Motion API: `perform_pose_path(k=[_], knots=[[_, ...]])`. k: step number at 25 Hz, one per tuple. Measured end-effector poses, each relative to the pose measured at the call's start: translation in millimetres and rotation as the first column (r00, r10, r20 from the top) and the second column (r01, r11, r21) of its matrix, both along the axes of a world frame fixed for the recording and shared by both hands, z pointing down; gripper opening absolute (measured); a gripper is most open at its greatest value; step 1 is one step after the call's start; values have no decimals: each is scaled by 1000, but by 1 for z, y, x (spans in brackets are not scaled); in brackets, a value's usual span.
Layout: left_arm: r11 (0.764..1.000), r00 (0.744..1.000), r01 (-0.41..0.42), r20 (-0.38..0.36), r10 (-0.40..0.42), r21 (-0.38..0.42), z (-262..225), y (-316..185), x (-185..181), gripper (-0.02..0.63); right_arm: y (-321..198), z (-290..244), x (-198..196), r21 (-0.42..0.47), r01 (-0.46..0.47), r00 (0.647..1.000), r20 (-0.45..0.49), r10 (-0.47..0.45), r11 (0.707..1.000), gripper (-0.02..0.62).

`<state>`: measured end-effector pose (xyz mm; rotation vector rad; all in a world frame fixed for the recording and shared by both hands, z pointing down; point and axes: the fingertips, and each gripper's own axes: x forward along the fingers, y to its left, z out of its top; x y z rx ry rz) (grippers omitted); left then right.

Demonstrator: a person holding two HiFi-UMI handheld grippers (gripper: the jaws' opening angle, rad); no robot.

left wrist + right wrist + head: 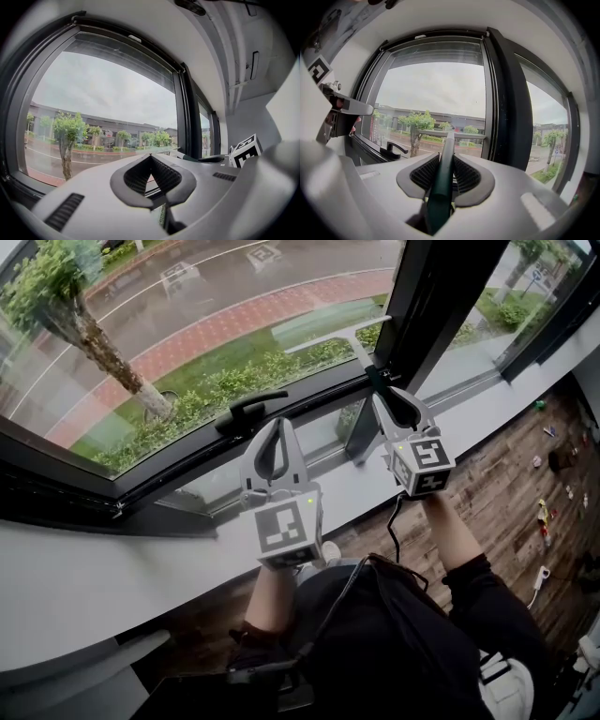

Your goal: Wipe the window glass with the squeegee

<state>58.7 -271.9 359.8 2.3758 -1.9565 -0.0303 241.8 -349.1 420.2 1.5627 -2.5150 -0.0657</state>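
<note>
Right gripper (389,401) clamps the squeegee (328,337) by its green handle, blade up against the window glass (187,324) at upper centre, beside the dark mullion (431,296). Left gripper (278,427) hangs empty, jaws together. No wiped streaks show, so most of the pane looks left to wipe.

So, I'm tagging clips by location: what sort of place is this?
Likely an upper-floor room, perhaps an office: a big dark-framed window above a white sill, a wood floor, and a road seen from above outside. The right gripper holds a squeegee.
</note>
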Motion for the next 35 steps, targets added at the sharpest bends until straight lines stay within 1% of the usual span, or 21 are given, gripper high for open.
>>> perform_pose_path(k=[5, 11, 15, 21, 26, 35], knots=[[1000, 1000, -10, 7, 10, -9, 5, -1, 6, 0, -1, 5, 1, -10, -3, 1000, 1, 3, 1000, 95], [999, 1000, -18, 4, 18, -27, 11, 0, 8, 0, 1, 21, -1, -51, -2, 1000, -4, 1, 999, 95], [999, 1000, -12, -4, 12, -41, 15, -2, 8, 0, 0, 31, 1, -70, -4, 1000, -24, 3, 998, 95], [999, 1000, -12, -3, 12, -50, 21, -2, 9, 0, 0, 38, 0, -74, -7, 999, -48, 3, 997, 95], [999, 1000, -13, -4, 13, -53, 24, -4, 9, 0, -1, 51, -1, -112, -11, 999, -40, 7, 994, 95], [997, 1000, -18, 1, 18, -76, 32, -3, 11, 0, 1, 66, -1, -158, -18, 998, -58, 9, 987, 95]])
